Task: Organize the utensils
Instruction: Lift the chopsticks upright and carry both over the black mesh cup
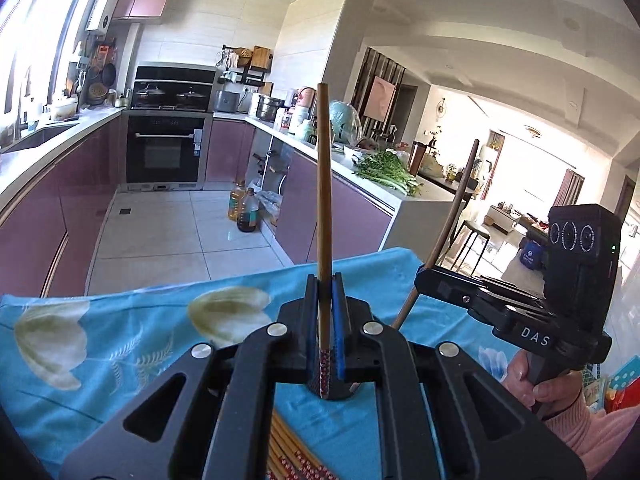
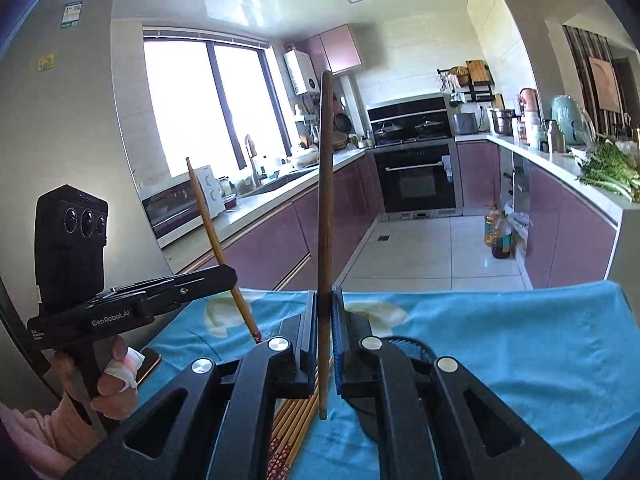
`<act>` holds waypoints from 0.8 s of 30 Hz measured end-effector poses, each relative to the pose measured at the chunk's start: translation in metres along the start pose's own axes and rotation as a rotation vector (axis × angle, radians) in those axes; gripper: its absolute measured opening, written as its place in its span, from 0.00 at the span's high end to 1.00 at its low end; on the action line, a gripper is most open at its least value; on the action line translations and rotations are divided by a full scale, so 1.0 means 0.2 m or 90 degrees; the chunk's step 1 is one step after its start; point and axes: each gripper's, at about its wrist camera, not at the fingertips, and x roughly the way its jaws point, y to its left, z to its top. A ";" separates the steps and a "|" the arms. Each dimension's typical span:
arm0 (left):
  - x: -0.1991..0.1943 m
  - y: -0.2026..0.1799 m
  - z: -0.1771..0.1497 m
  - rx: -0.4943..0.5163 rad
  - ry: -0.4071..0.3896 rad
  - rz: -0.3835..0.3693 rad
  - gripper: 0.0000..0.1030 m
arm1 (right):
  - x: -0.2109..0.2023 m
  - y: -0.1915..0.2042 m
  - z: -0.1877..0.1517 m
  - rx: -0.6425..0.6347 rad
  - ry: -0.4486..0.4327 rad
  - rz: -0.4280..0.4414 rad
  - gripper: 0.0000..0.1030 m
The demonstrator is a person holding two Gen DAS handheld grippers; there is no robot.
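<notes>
Transfer step of utensil sorting: the left gripper is clamped on a light chopstick and the right gripper on a darker chopstick, both upright above the blue cloth. More chopsticks lie loose below, beside a dark mesh holder. Next, judged: tilt each stick tip-down over the holder, then open the jaws
</notes>
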 end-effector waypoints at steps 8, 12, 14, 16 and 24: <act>0.09 -0.09 0.07 0.014 -0.007 -0.011 0.93 | -0.02 -0.04 0.04 -0.005 -0.016 -0.010 0.94; 0.11 -0.12 0.08 0.019 -0.005 -0.014 0.93 | -0.01 -0.03 0.04 -0.005 -0.018 -0.012 0.94; 0.13 -0.12 0.07 0.021 -0.004 -0.016 0.93 | 0.00 -0.02 0.03 -0.005 -0.019 -0.012 0.94; 0.15 -0.13 0.08 0.023 -0.003 -0.014 0.93 | 0.00 -0.02 0.03 -0.007 -0.021 -0.014 0.94; 0.19 -0.13 0.07 0.034 -0.005 -0.015 0.93 | 0.00 -0.03 0.04 -0.008 -0.022 -0.013 0.94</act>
